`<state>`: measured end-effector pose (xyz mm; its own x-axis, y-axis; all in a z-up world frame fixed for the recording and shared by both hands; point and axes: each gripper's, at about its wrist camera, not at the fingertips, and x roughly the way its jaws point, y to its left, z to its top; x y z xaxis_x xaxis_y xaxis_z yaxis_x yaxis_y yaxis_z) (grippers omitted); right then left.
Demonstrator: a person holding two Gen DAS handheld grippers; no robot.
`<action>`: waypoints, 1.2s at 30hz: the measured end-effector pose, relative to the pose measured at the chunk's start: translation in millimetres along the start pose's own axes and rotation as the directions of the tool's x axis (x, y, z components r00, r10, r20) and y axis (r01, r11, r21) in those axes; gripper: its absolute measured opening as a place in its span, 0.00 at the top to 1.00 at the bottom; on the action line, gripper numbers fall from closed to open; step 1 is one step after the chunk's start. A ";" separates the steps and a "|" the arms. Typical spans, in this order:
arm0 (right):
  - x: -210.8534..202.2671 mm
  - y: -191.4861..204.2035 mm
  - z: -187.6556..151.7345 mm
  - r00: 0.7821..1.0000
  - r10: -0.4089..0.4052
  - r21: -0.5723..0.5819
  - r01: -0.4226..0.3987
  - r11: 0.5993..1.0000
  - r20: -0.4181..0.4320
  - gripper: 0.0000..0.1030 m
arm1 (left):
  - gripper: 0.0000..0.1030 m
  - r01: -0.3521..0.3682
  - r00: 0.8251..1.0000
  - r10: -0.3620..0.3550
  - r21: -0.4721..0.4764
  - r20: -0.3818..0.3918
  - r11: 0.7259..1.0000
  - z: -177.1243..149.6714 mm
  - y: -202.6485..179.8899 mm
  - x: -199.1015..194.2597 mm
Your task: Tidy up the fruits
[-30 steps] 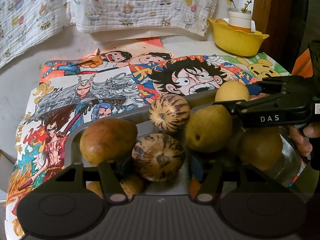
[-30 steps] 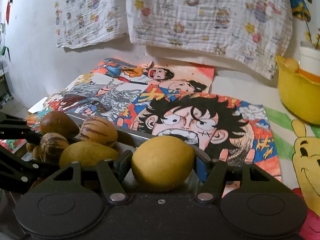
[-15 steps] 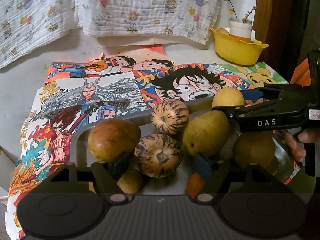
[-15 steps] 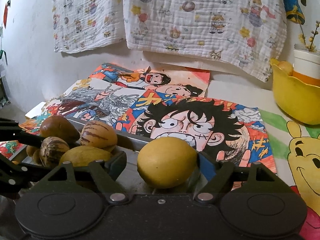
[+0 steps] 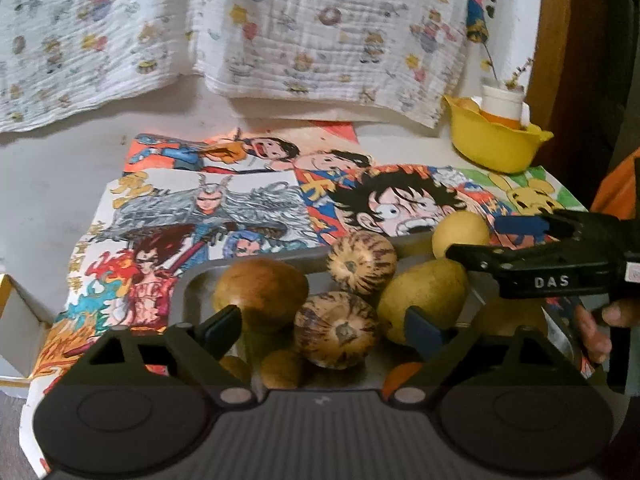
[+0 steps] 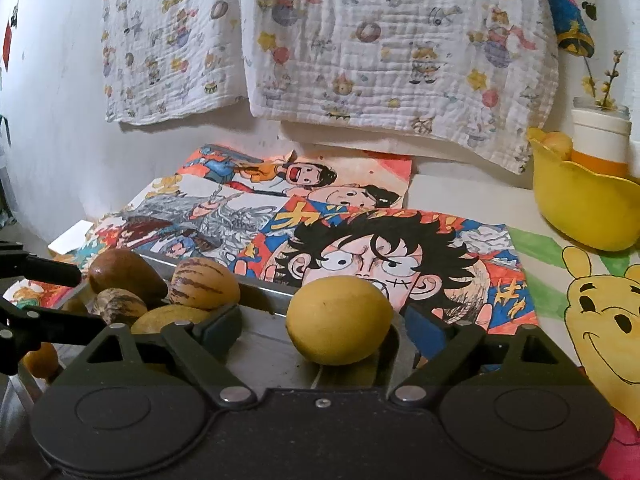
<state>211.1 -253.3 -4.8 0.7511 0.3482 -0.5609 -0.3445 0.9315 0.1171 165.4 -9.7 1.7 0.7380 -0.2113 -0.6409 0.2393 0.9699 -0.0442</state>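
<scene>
Both grippers drawn back from the tray (image 5: 192, 280), left gripper (image 5: 320, 324) jaws open near striped fruit (image 5: 336, 330), right gripper (image 6: 322, 326) jaws open around yellow fruit (image 6: 339, 319), not touching.

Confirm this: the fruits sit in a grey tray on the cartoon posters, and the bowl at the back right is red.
One thing is wrong: the bowl is yellow, not red, as the right wrist view shows. The fruits do sit in the grey tray on the cartoon posters.
</scene>
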 end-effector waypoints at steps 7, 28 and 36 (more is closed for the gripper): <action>-15.3 5.2 0.1 0.999 -0.002 0.023 0.001 1.000 0.043 0.05 | 0.01 -0.050 0.998 0.051 -0.043 0.036 0.998 -3.7 7.1 -10.4; -52.3 23.4 -15.9 0.993 -0.045 0.097 0.034 0.995 0.112 0.01 | 0.01 -0.132 0.986 0.141 -0.102 0.084 0.986 -26.9 16.0 -37.5; -70.7 30.8 -24.6 0.988 -0.063 0.103 0.049 0.993 0.139 0.01 | 0.01 -0.149 0.983 0.159 -0.102 0.094 0.984 -35.5 13.1 -48.0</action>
<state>133.5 -251.8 18.3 0.8425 0.3000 -0.4475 -0.2476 0.9533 0.1731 110.7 17.5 4.6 0.8224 -0.0652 -0.5652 0.0612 0.9978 -0.0261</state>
